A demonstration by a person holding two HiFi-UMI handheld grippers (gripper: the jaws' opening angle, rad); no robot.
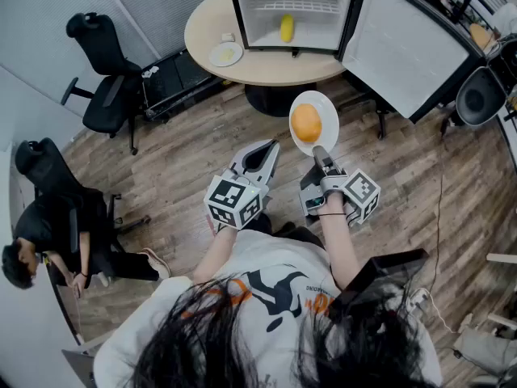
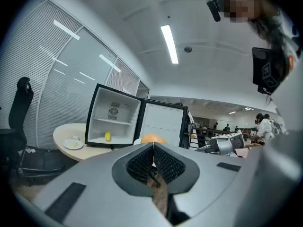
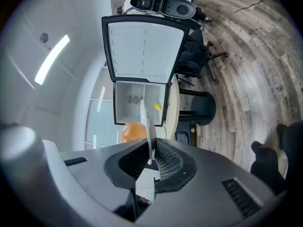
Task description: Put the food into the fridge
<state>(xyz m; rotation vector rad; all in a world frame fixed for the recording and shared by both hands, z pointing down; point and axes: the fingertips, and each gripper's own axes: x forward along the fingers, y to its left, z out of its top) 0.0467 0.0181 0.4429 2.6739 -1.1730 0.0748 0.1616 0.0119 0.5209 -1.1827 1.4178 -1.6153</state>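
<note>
Head view: the right gripper [image 1: 320,153] pinches the rim of a round white plate [image 1: 328,107]. A round orange fruit [image 1: 306,123] sits on the plate, in front of the open white mini fridge [image 1: 258,6].

Left gripper view: the left gripper [image 2: 153,148] is closed and empty.

Right gripper view: the thin rim sits squeezed between the jaws. The hard plate could break and the fruit may roll, so hold it level.

- I see my right gripper [image 3: 150,157] with jaws pressed together on the rim of a white plate [image 3: 147,126], seen edge-on.
- An orange [image 3: 131,131] sits on the plate's face.
- Beyond, the fridge [image 3: 137,97] stands open on the round table [image 3: 174,103], a yellow food item [image 3: 157,107] inside.
</note>
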